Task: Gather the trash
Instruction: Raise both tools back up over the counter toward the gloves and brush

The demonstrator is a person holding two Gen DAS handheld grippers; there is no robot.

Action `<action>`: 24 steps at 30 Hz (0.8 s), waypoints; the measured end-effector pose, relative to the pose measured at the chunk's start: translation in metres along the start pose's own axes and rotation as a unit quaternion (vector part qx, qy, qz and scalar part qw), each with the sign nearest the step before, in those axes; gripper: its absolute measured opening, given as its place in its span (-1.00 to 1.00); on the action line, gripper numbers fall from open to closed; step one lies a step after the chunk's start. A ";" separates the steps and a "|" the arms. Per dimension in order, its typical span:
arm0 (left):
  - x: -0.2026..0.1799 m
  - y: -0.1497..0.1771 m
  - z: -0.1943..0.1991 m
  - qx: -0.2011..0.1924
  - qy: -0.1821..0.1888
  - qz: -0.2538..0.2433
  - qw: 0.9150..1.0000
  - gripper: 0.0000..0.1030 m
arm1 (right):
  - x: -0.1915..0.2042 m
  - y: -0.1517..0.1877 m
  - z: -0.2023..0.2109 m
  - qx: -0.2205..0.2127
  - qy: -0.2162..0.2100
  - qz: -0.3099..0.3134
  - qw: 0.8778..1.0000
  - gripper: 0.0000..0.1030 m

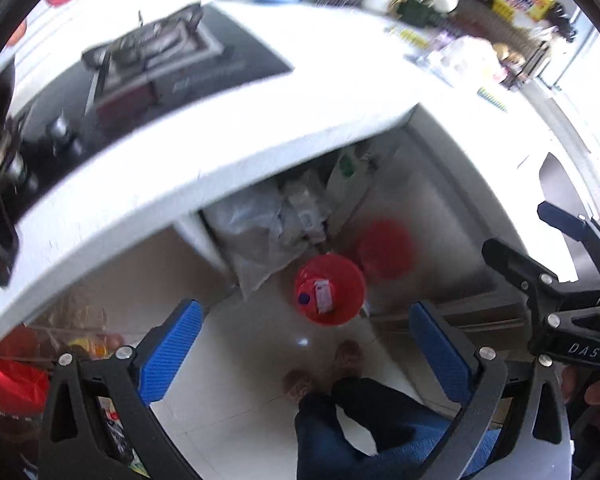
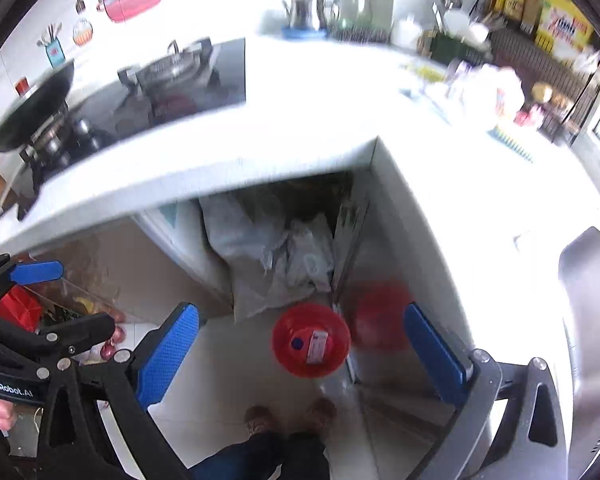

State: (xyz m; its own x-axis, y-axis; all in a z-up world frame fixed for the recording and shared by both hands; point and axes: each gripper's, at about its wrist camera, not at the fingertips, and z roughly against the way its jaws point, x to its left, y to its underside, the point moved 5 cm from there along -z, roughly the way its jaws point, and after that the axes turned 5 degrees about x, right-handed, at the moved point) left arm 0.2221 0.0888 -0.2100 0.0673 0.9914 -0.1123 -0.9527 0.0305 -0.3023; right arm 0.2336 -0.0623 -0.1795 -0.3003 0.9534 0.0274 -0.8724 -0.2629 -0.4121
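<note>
Both grippers, left gripper and right gripper, spread wide and empty; red bin sits between fingers, beyond the tips, likely positioned to receive trash.

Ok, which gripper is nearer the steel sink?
Right. The right gripper hangs close beside the sink; the left gripper is farther off, on the stove side.

Two handheld grippers share one build: the left gripper and the right gripper each carry black frames studded with silver screws and blue ribbed pads on the jaws. White lettering reads "DAS" on one, "GenRobot.AI" on the other. The person wears dark blue trousers and brown fuzzy slippers.
</note>
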 end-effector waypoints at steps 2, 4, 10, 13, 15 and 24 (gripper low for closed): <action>-0.007 -0.013 0.017 -0.016 0.003 -0.012 1.000 1.00 | -0.006 -0.005 0.017 -0.010 0.004 -0.009 1.000 0.99; -0.017 -0.023 0.028 -0.026 0.004 -0.028 0.999 1.00 | -0.012 -0.008 0.030 -0.018 0.009 -0.022 1.000 0.99; -0.045 -0.058 0.050 -0.058 0.005 -0.075 0.995 1.00 | -0.035 -0.021 0.060 -0.026 0.028 -0.049 0.998 0.99; -0.060 -0.075 0.053 -0.061 0.016 -0.091 0.994 1.00 | -0.054 -0.025 0.071 -0.035 0.042 -0.065 0.996 0.99; -0.073 -0.087 0.049 -0.058 0.023 -0.099 0.993 1.00 | -0.065 -0.031 0.076 -0.042 0.047 -0.075 0.995 0.99; -0.130 -0.156 0.037 -0.059 0.032 -0.139 0.988 1.00 | -0.131 -0.068 0.082 -0.064 0.068 -0.096 0.991 0.99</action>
State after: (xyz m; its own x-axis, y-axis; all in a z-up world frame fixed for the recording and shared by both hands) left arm 0.3507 -0.0404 -0.1129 0.3428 0.9370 -0.0673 -0.8541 0.2810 -0.4377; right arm 0.3003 -0.1818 -0.0803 -0.0714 0.9974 -0.0027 -0.8501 -0.0623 -0.5230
